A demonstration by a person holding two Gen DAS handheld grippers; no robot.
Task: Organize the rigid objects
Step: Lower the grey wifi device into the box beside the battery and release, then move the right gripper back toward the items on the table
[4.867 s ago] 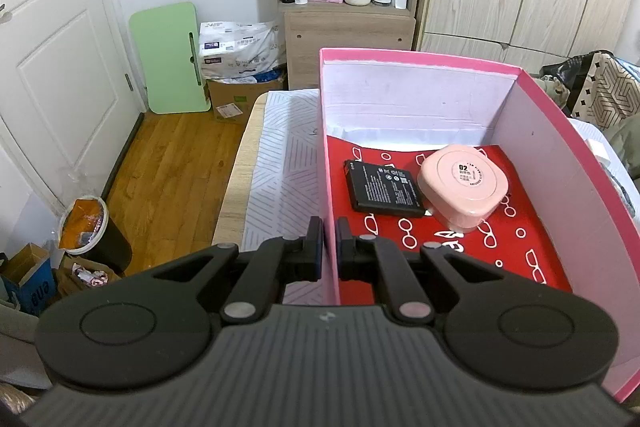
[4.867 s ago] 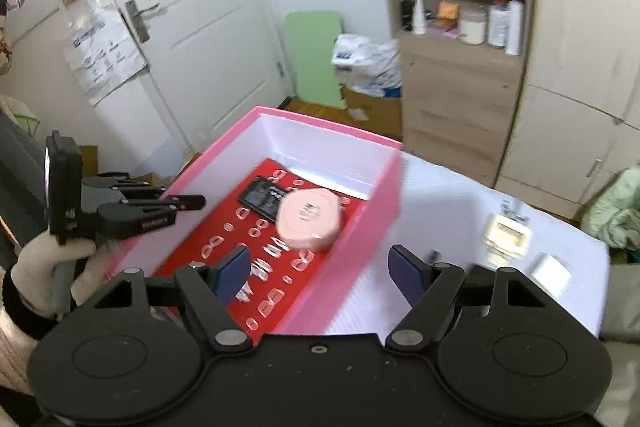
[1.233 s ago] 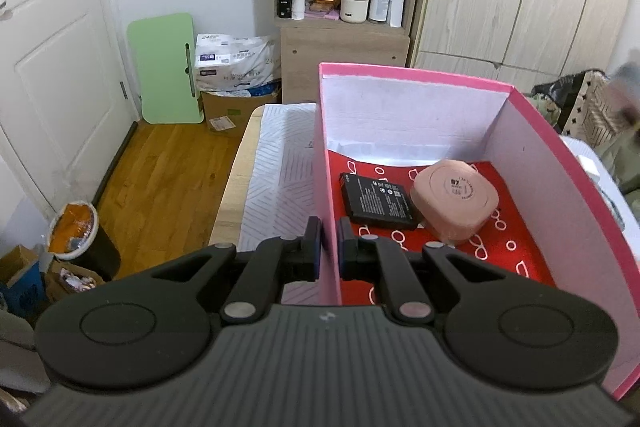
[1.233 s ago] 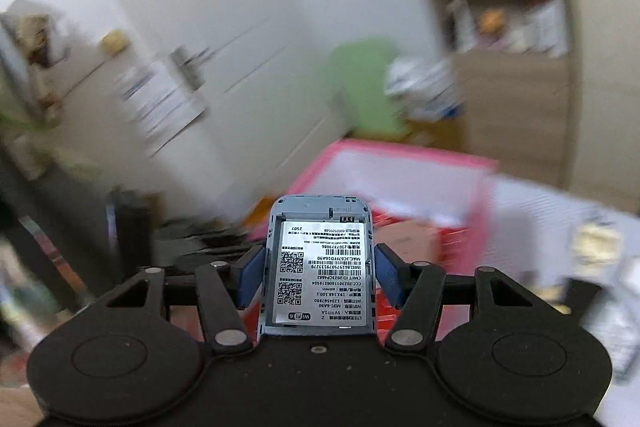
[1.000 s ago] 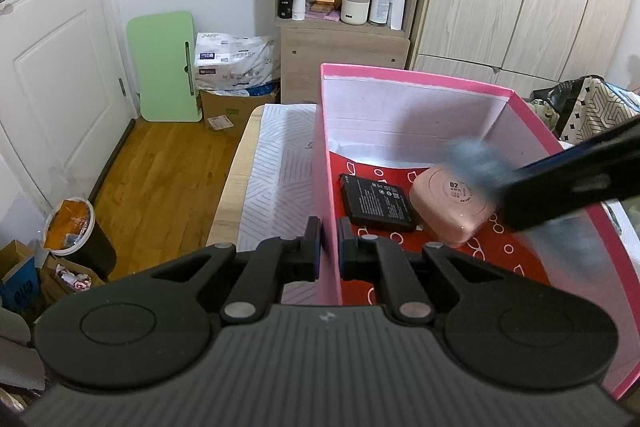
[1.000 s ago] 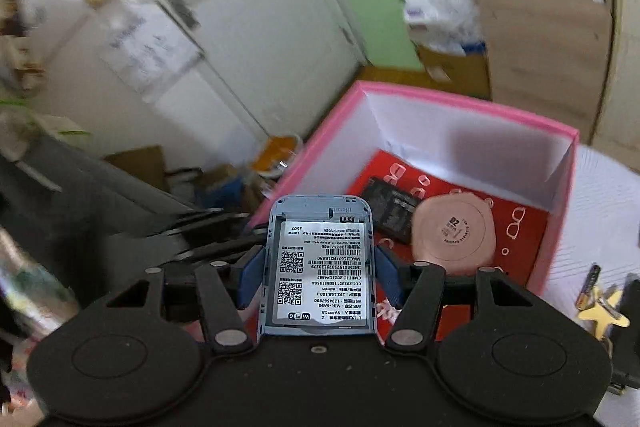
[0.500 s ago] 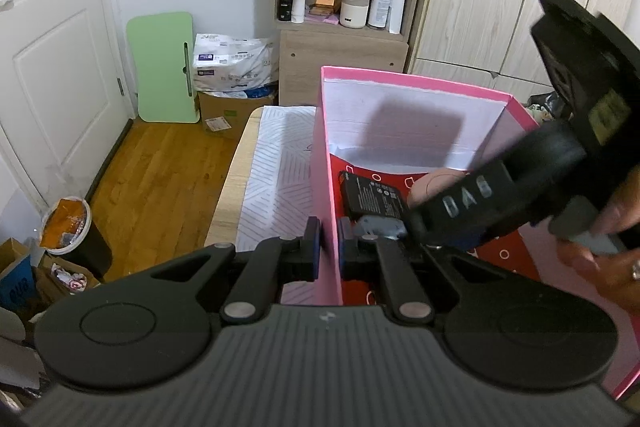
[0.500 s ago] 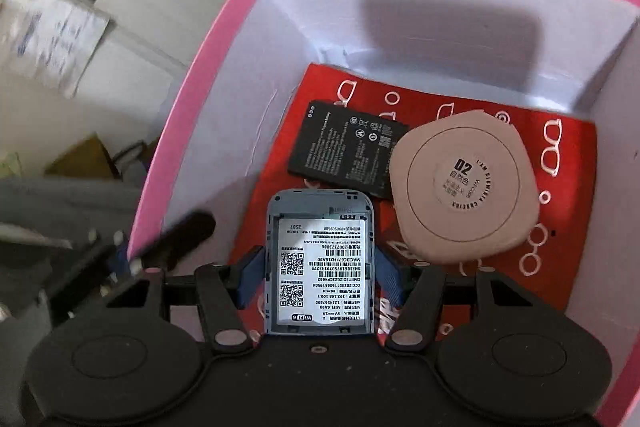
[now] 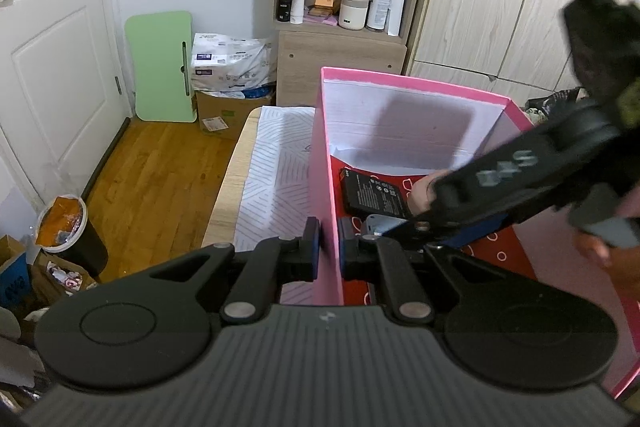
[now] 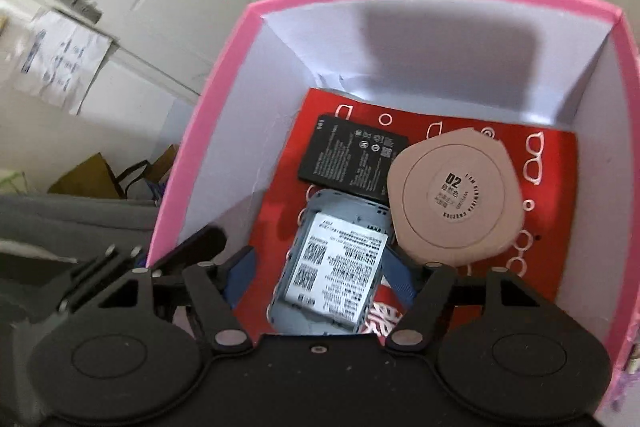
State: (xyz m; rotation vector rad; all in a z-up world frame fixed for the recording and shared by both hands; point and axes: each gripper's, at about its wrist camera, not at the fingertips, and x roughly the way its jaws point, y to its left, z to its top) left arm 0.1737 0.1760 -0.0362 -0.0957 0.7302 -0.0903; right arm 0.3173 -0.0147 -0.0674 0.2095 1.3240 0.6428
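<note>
My left gripper (image 9: 328, 254) is shut on the left wall of the pink box (image 9: 420, 83), one finger on each side. My right gripper (image 10: 320, 275) reaches down into the pink box (image 10: 224, 99) with its jaws opening. The grey labelled device (image 10: 336, 267) lies tilted between them on the red floor, with a gap at the left pad. Beside it lie a black battery (image 10: 352, 155) and a beige round-cornered case (image 10: 456, 191). In the left wrist view the right gripper's arm hides most of the case; the battery (image 9: 372, 195) and the device's end (image 9: 376, 225) show.
The box stands on a table under a white striped cloth (image 9: 276, 179). A person's hand (image 9: 600, 247) holds the right gripper. Beyond are a wooden floor, a bin (image 9: 64, 227), a green board (image 9: 160, 63), a shelf unit (image 9: 344, 7) and wardrobes.
The right gripper has come down into the box and its jaws have widened. The device, earlier held upright between the pads, now lies tilted on the box floor. The left gripper has not moved.
</note>
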